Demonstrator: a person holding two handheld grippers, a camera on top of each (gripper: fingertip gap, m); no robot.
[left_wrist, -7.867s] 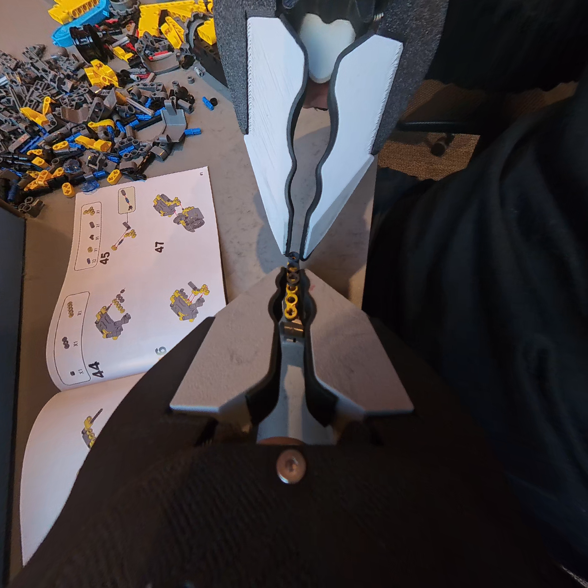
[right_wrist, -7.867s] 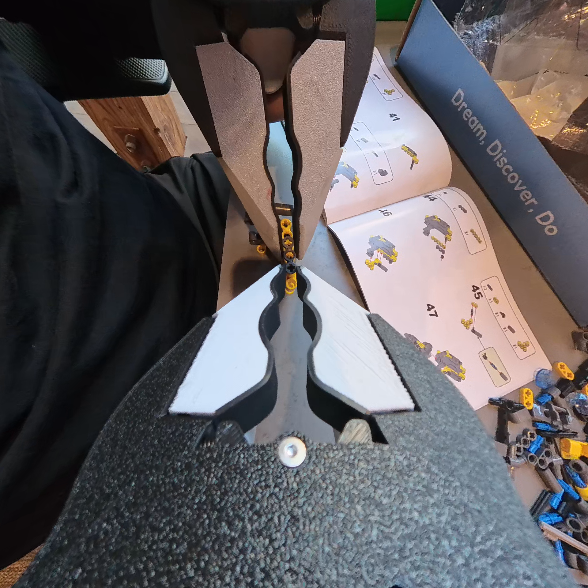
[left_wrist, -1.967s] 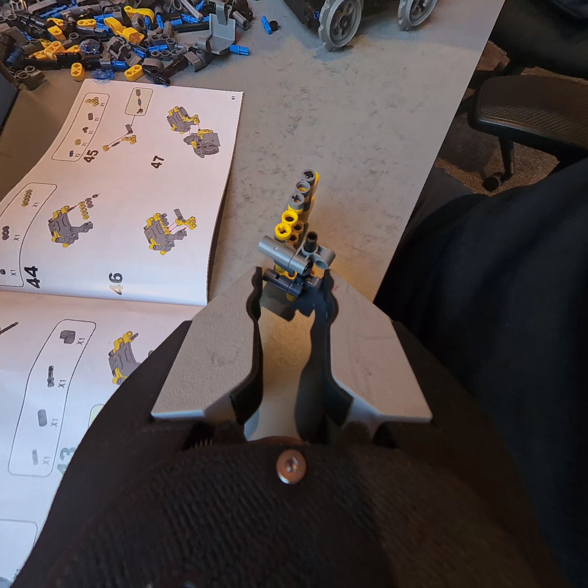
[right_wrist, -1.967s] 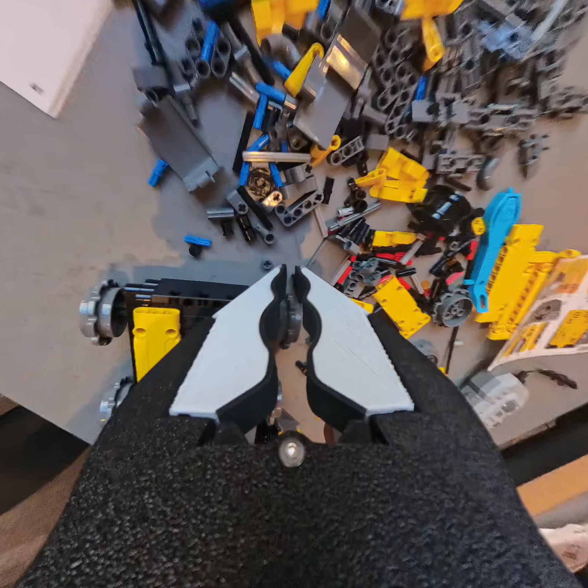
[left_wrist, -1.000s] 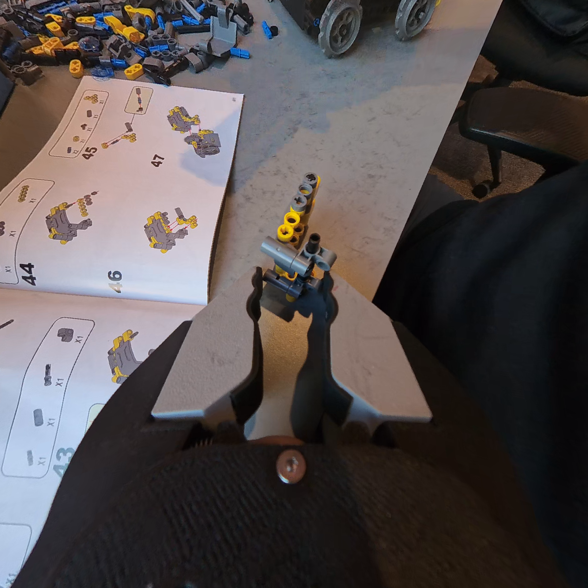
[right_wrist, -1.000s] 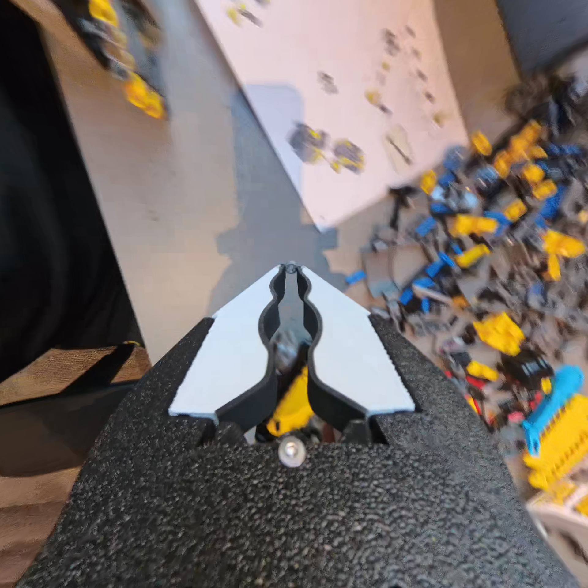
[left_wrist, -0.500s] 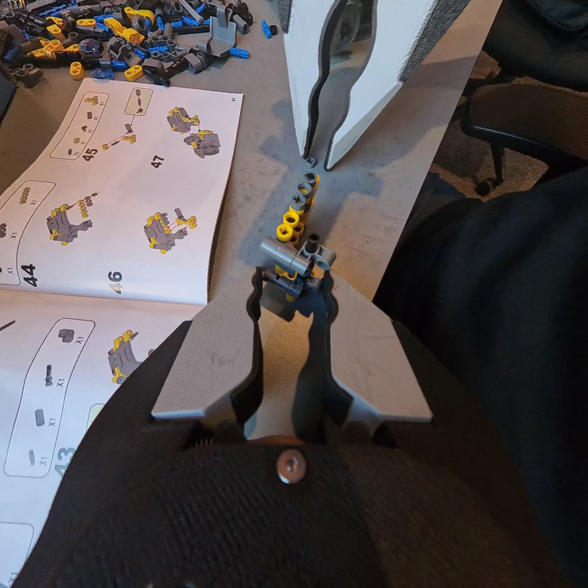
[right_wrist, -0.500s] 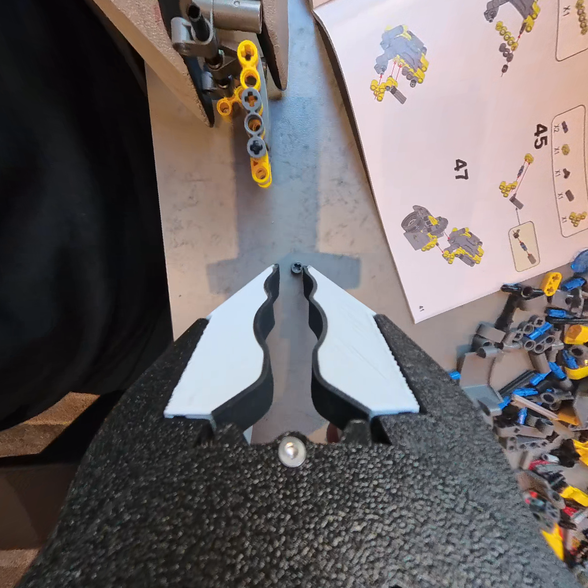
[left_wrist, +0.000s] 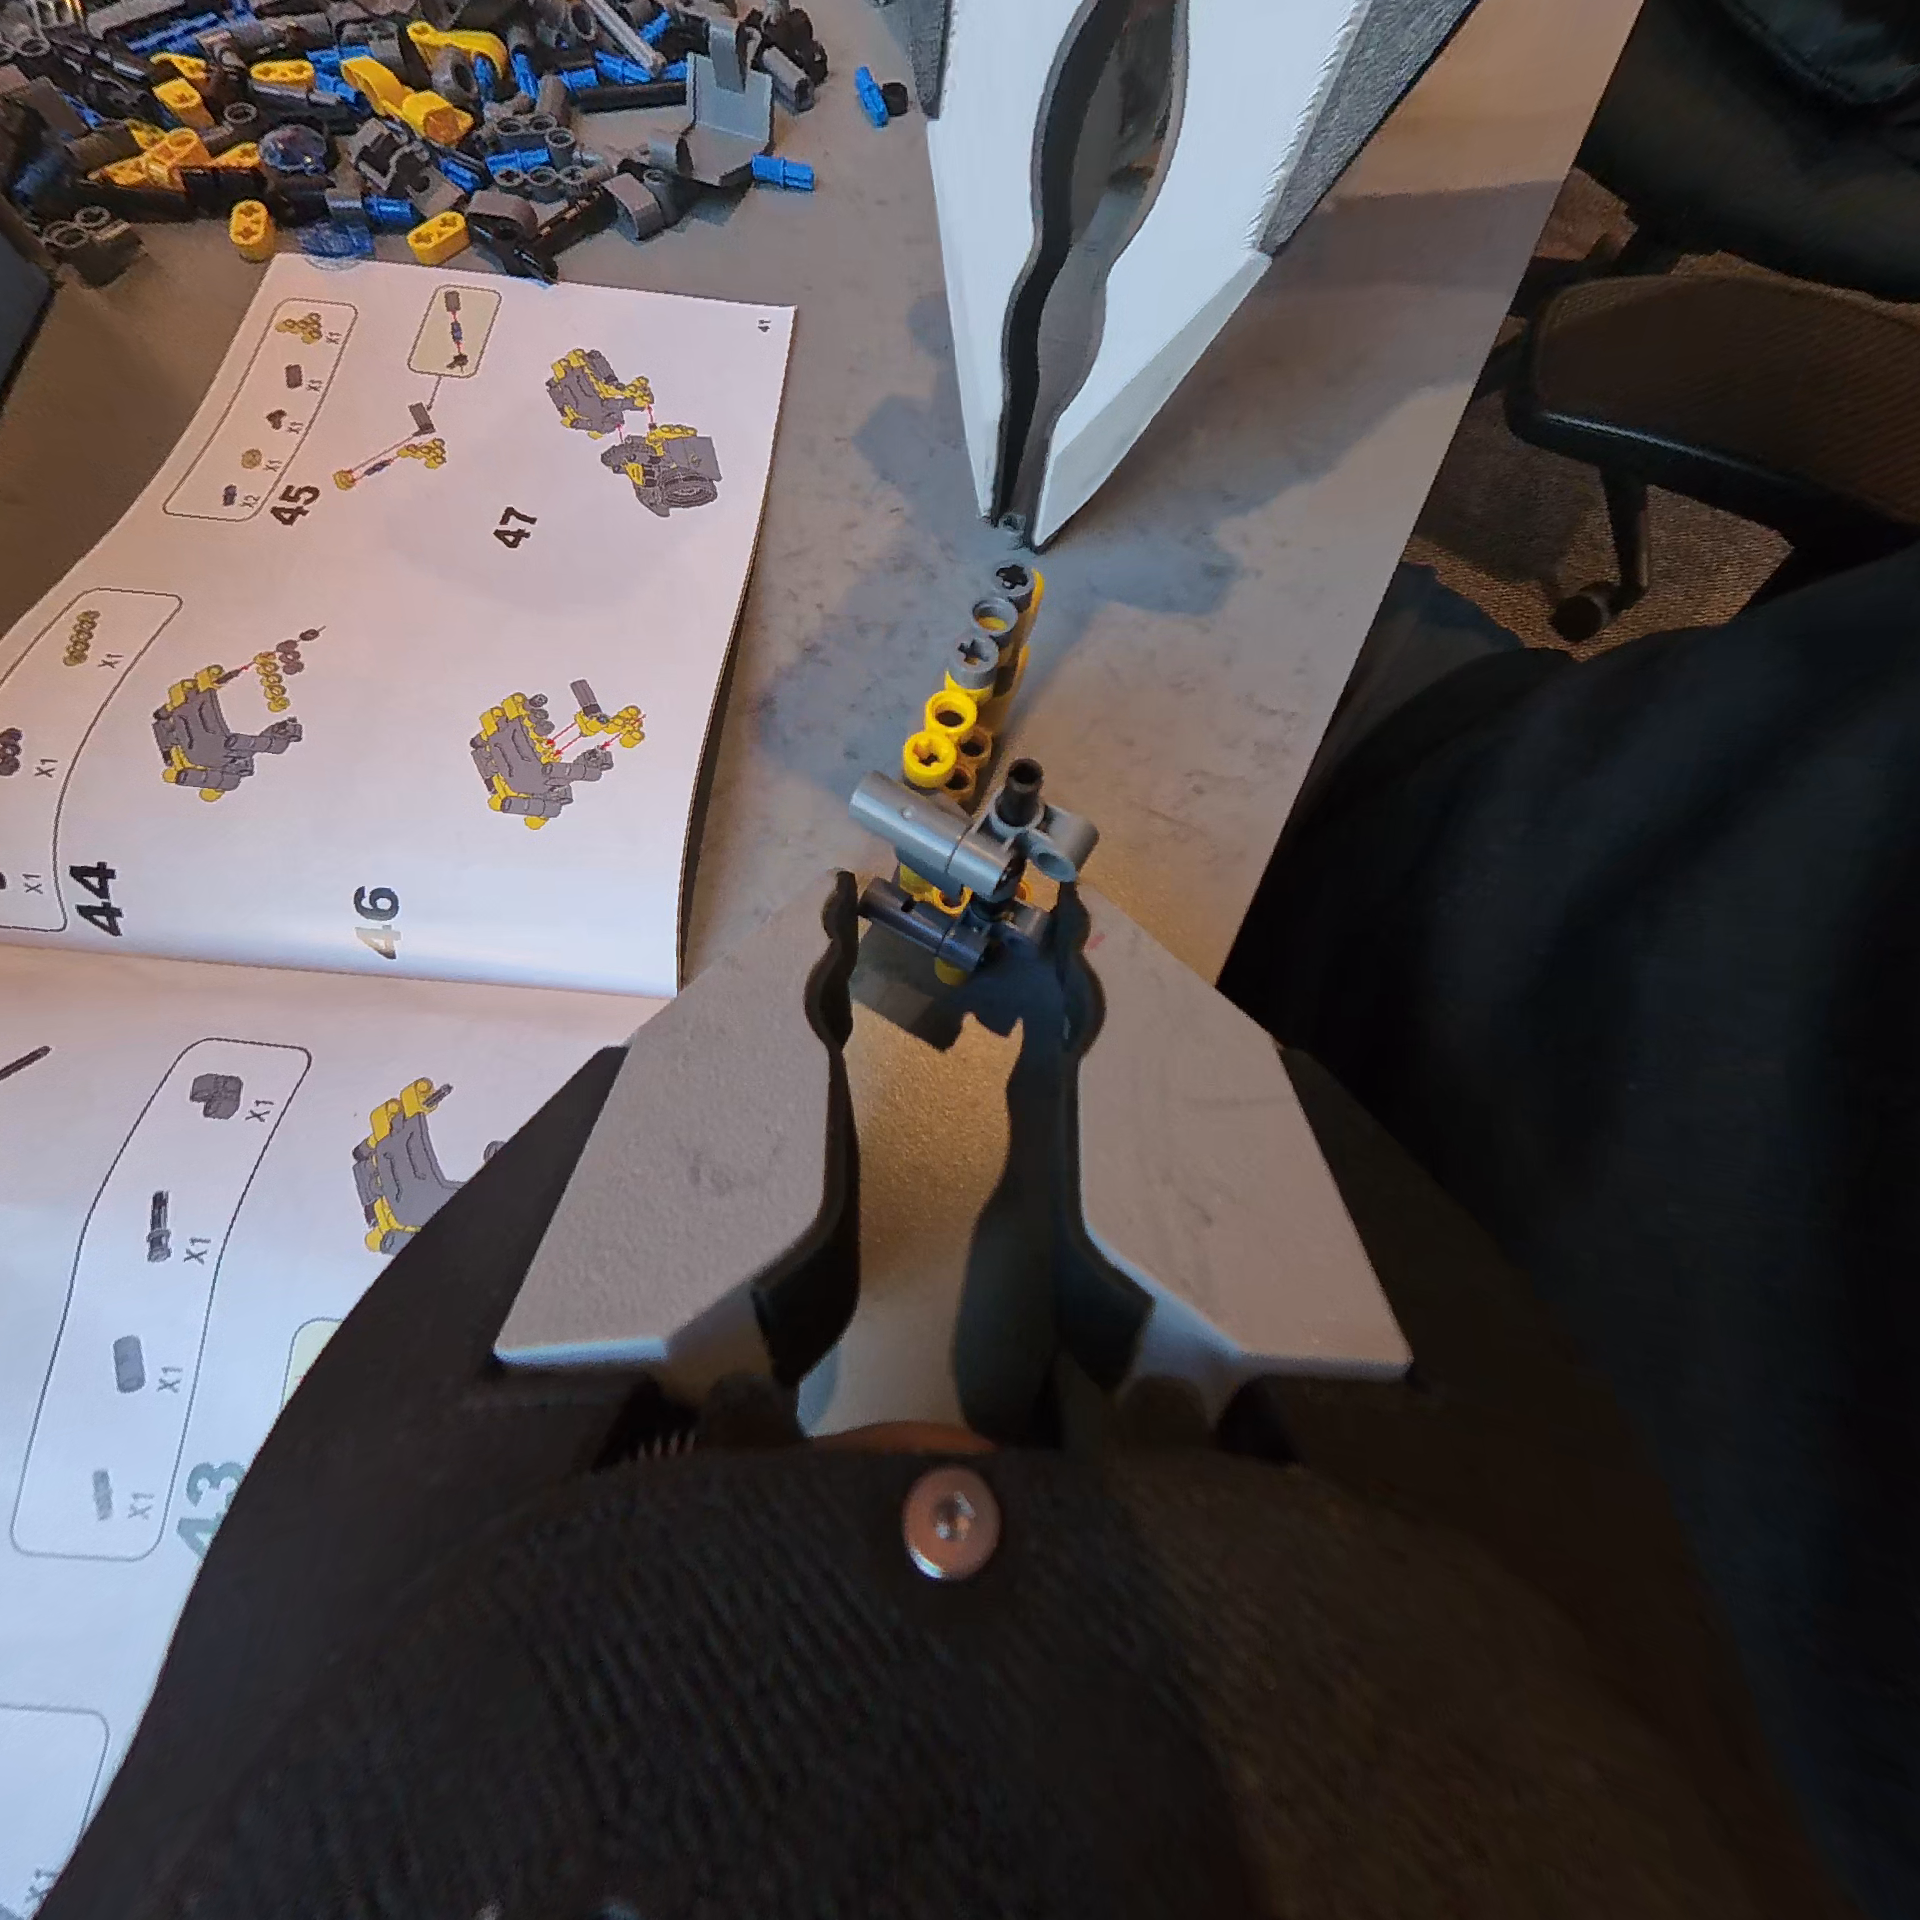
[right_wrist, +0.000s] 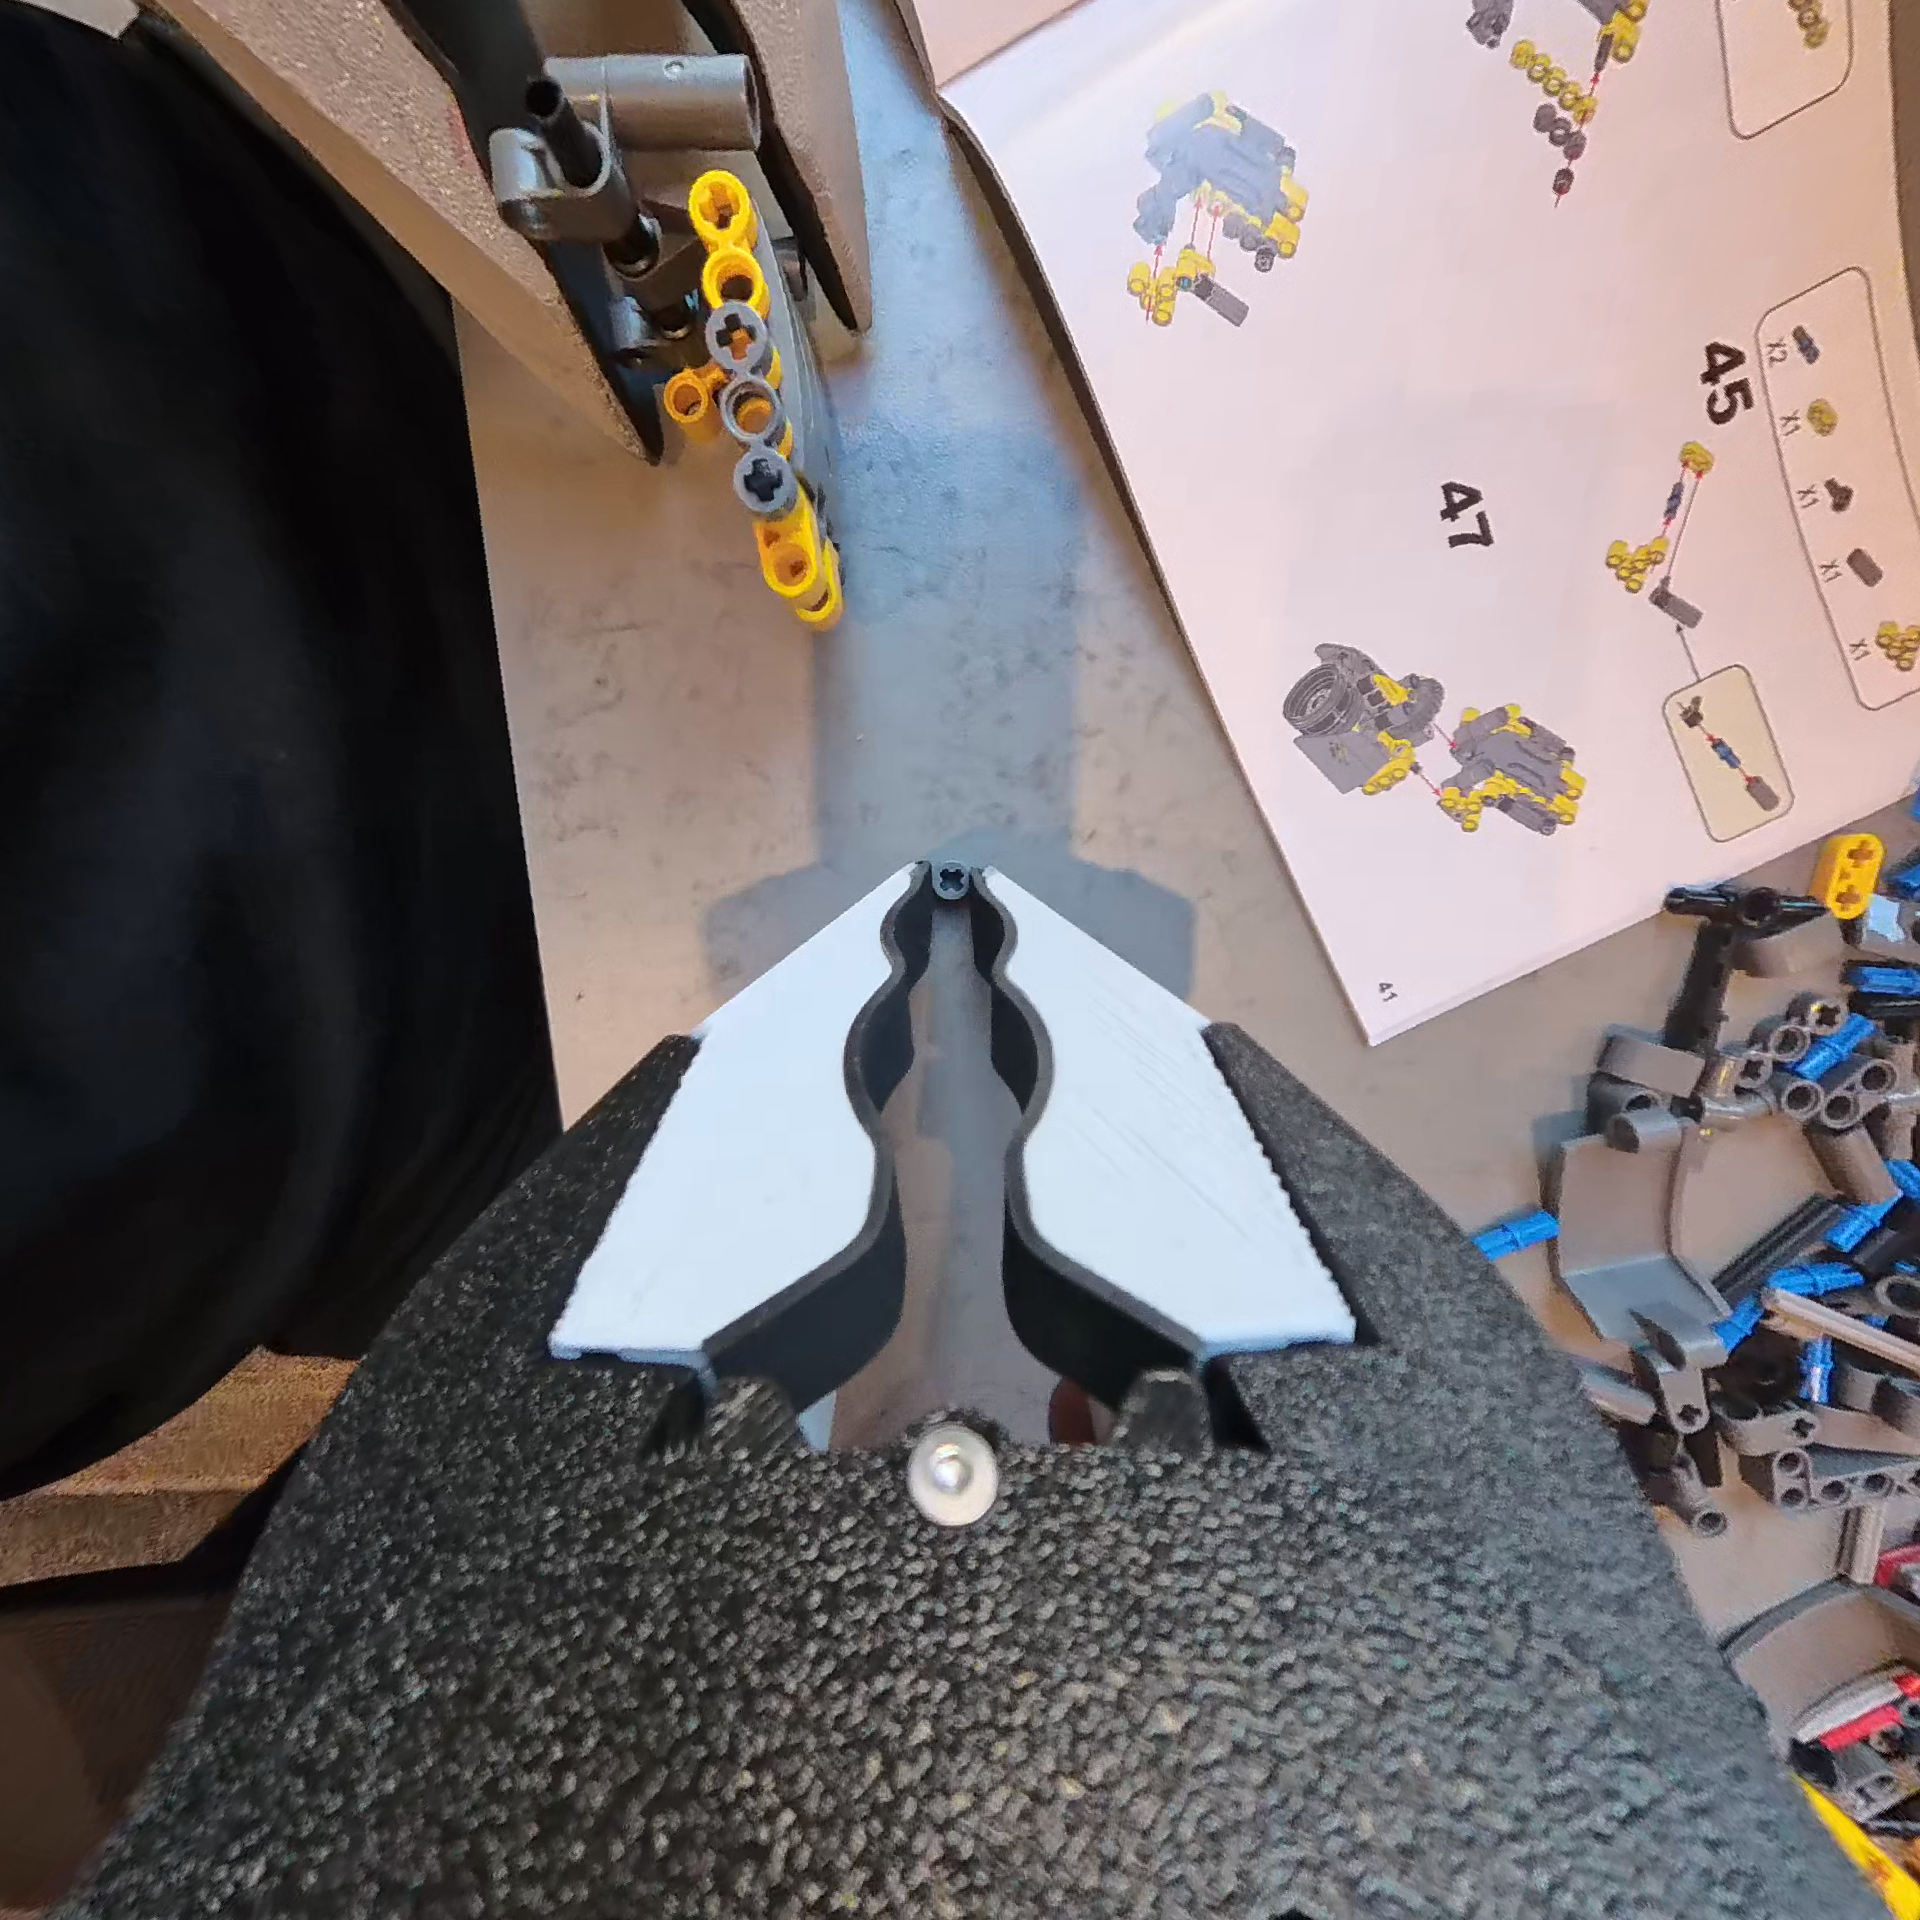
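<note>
My left gripper (left_wrist: 951, 914) is shut on a small yellow and grey brick assembly (left_wrist: 966, 769) and holds it just above the grey table (left_wrist: 1226, 644) near its edge. The assembly also shows in the right wrist view (right_wrist: 727, 343), held between the left gripper's grey fingers (right_wrist: 436, 156). My right gripper (right_wrist: 951, 881) is shut on a small dark grey bush with a cross hole (right_wrist: 951, 881) at its fingertips. In the left wrist view the right gripper (left_wrist: 1013, 525) points down at the far end of the assembly, a short way off it.
An open instruction booklet (left_wrist: 416, 623) lies left of the assembly, also in the right wrist view (right_wrist: 1507, 468). A heap of loose grey, blue and yellow bricks (left_wrist: 364, 125) lies at the back (right_wrist: 1766, 1195). A person's dark clothing (left_wrist: 1610, 1039) and an office chair (left_wrist: 1714, 395) are beyond the table edge. Some 9 centimetres of space lies between my two pairs of fingers.
My right gripper has come from the brick heap, shut on the small bush, and moved closer to the end of the assembly. My left gripper has kept the assembly still.
</note>
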